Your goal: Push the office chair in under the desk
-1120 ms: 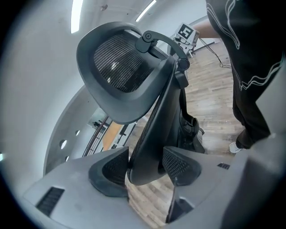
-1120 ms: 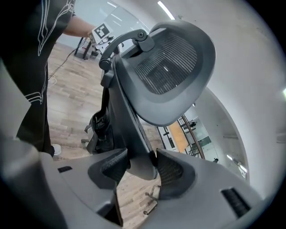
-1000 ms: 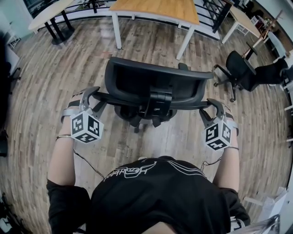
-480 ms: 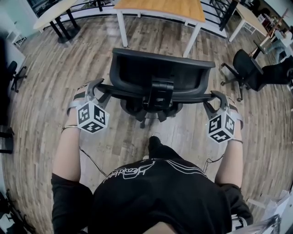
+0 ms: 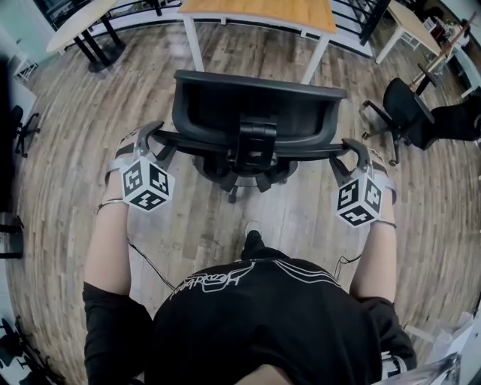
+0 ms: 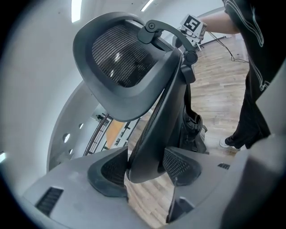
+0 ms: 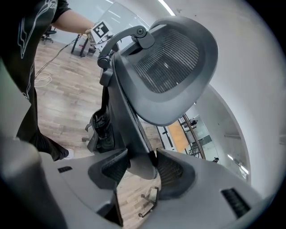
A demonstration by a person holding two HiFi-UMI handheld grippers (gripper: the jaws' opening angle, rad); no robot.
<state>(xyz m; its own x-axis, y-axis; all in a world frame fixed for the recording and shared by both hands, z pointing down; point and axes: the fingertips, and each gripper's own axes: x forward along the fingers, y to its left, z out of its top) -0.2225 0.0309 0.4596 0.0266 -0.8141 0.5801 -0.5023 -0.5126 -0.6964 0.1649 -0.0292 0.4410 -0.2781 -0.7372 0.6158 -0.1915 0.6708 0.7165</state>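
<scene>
- Head view, item one: the office chair (image 5: 259,113), black, with a mesh back. It stood on the wooden floor (image 5: 68,150) with its back to us, just short of the desk (image 5: 259,9) and not yet under it.
- Handling, as we judged it: a rigid frame on castors, fairly heavy but likely free to roll on the smooth boards. It looked prone to swivel or veer if pushed harder on one side. The mesh would give under pressure, while the hard rim would not.
- Where to take hold, as we judged it: the two outer edges of the backrest (image 5: 248,147), high up and level with each other, so that the push runs straight toward the desk.
- Left gripper (image 5: 156,141): it sat at the backrest's left end. In the left gripper view the jaws (image 6: 145,167) stood fairly wide, clamped across the thick rim, with the headrest (image 6: 120,53) rising above.
- Right gripper (image 5: 347,156): it sat at the backrest's right end. In the right gripper view its jaws (image 7: 143,167) likewise gripped the rim between both pads.
- Also present: a second chair (image 5: 402,113) stood well apart to the right, clear of the path.
</scene>
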